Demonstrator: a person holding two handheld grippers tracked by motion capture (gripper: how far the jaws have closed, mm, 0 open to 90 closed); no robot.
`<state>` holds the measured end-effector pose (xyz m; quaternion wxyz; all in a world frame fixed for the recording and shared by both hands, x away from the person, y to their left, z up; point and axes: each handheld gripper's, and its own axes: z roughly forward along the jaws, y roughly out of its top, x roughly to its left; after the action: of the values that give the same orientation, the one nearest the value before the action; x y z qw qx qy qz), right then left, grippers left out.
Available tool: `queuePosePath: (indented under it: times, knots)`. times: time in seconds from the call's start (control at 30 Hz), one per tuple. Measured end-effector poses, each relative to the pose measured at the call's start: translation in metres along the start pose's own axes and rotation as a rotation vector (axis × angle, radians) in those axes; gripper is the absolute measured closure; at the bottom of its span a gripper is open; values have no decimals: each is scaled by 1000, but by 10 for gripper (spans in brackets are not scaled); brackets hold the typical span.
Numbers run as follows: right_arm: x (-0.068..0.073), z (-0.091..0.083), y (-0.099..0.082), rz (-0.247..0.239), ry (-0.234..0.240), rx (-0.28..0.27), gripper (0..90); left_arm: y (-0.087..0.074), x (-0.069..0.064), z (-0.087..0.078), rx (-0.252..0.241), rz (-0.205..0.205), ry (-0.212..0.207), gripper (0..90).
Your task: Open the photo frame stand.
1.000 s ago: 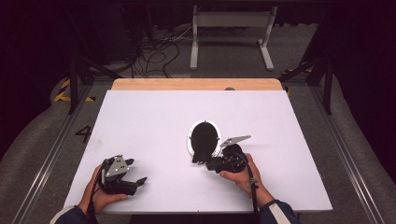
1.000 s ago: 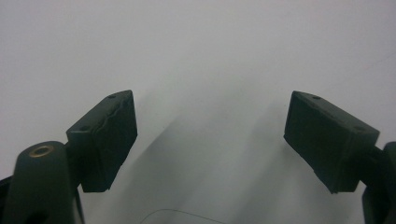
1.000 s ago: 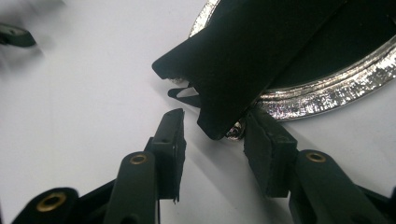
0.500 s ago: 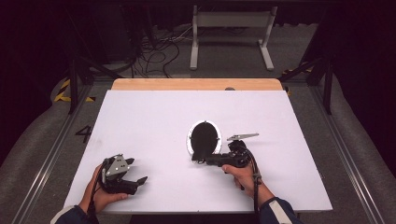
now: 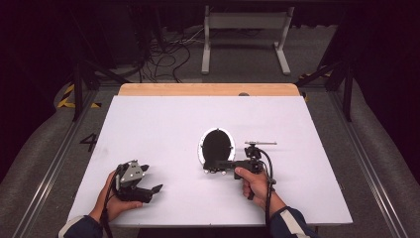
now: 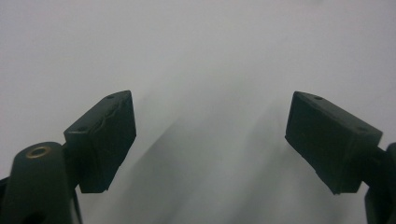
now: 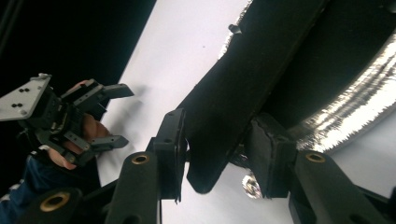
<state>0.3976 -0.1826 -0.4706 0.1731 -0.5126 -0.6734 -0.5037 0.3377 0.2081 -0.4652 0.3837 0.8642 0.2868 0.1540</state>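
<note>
A round black pan (image 5: 216, 144) with a shiny silver rim (image 7: 345, 116) lies in the middle of the white table (image 5: 148, 124). Its black handle (image 7: 233, 107) points toward the person. My right gripper (image 5: 218, 164) lies level and points left, with the end of the handle between its pads (image 7: 217, 140). Both pads touch the handle, though the jaws have just been opening a little. My left gripper (image 5: 152, 178) rests near the front left of the table, open (image 6: 210, 135), with only bare table between its pads. It also appears in the right gripper view (image 7: 116, 114).
A wooden strip (image 5: 208, 89) runs along the table's far edge. Behind it on the floor are cables (image 5: 163, 54) and a metal stand (image 5: 245, 34). A taped number four (image 5: 89, 141) marks the floor at left. Dark rails flank both table sides.
My right gripper has swung from pointing up-left to pointing straight left, and its hand has shifted a little to the right. The pan and the left gripper have stayed put.
</note>
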Motion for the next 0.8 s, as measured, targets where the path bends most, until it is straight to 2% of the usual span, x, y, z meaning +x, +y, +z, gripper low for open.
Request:
queuePosePath:
  times: [0.13, 0.27, 0.33, 0.4, 0.43, 0.47, 0.53, 0.57, 0.63, 0.67, 0.7, 0.8]
  knots:
    - [-3, 6, 3, 27, 26, -16, 577, 12, 3, 10, -12, 1, -27, 177]
    - [-3, 7, 5, 21, 32, -8, 596, 26, 11, 21, -69, -63, -127, 191]
    - [-4, 7, 5, 10, 31, -4, 614, 36, 16, 31, -91, -83, -161, 193]
    - [-5, 7, 6, -10, 40, 1, 640, 47, 19, 41, -90, -89, -194, 191]
    - [-5, 7, 6, -10, 40, 1, 640, 47, 19, 41, -90, -89, -194, 192]
    - [-6, 6, 6, -36, 47, -3, 649, 58, 20, 52, -74, -82, -201, 190]
    - [-6, 6, 6, -52, 52, -4, 654, 62, 20, 57, -73, -79, -208, 186]
    - [-5, 6, 6, -66, 55, 2, 660, 66, 19, 61, -76, -74, -197, 189]
    - [-4, 6, 7, -104, 60, 7, 666, 76, 19, 75, -60, -74, -226, 181]
    - [-3, 6, 7, -119, 60, 7, 668, 76, 19, 75, -60, -74, -226, 183]
    - [-3, 6, 7, -132, 64, 8, 671, 80, 20, 82, -64, -74, -242, 188]
    - [-3, 5, 6, -144, 73, 7, 686, 81, 19, 88, -63, -79, -248, 190]
